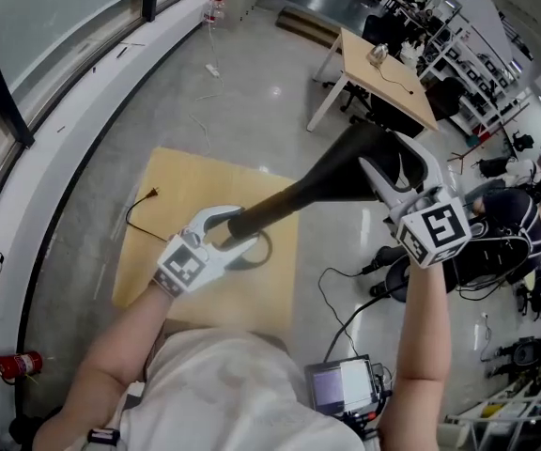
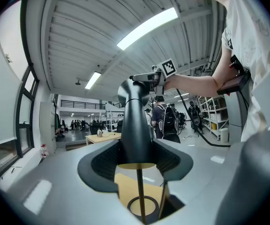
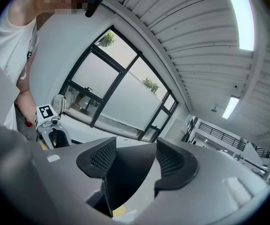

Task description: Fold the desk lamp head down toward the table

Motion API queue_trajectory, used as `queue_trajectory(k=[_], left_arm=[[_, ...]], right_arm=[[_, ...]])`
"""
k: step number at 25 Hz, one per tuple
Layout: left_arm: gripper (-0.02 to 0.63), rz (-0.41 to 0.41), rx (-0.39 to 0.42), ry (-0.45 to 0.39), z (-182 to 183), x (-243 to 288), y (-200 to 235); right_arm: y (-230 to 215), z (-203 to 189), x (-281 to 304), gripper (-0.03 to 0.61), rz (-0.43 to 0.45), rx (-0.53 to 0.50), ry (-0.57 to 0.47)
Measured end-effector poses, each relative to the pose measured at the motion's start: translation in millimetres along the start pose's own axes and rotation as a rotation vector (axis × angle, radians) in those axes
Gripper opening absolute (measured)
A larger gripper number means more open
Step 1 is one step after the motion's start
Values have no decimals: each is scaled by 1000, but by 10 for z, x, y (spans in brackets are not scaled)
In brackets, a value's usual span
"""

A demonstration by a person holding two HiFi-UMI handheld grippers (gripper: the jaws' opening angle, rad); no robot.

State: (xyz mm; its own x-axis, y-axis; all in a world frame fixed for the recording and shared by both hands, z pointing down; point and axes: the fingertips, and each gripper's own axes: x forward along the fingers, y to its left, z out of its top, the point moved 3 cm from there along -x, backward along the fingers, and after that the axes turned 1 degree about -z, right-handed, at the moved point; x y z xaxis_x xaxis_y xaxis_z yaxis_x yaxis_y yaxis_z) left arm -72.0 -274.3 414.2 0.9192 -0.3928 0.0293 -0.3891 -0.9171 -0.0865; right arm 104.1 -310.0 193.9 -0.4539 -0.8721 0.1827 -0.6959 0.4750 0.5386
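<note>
Currently my left gripper (image 1: 239,228) clamps the lamp stem (image 1: 272,208) above the near table (image 1: 172,205). My right gripper (image 1: 388,163) is closed on the raised lamp head (image 1: 346,169), further right. Risk: if the left grip slips, pressing down could tip the whole lamp.

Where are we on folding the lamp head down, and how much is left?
Done: both grips look set, the left gripper clamped on the lamp arm and the right gripper on the lamp head. In hand: bracing the arm. Left: the whole fold, since the lamp head stands high above the table, angled up and away.
</note>
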Motion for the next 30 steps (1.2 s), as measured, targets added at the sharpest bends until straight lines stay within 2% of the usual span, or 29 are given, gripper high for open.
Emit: queue_trajectory(k=[5,11,21,30], left_arm=[[222,-12,-4,-8,3,-12,24],[222,-33,-1,-11,50,-43,41],[222,-85,-17,-6,146,-61,43],[222,-88,-22,18,234,-99,25]], right_arm=[[-9,-46,34,281,-5,15,6],[-71,-196,41,279,-14,88,4],[-171,-470,3,276,-17,228,-46],[-208,-674,-25,275,-15,320,-111]])
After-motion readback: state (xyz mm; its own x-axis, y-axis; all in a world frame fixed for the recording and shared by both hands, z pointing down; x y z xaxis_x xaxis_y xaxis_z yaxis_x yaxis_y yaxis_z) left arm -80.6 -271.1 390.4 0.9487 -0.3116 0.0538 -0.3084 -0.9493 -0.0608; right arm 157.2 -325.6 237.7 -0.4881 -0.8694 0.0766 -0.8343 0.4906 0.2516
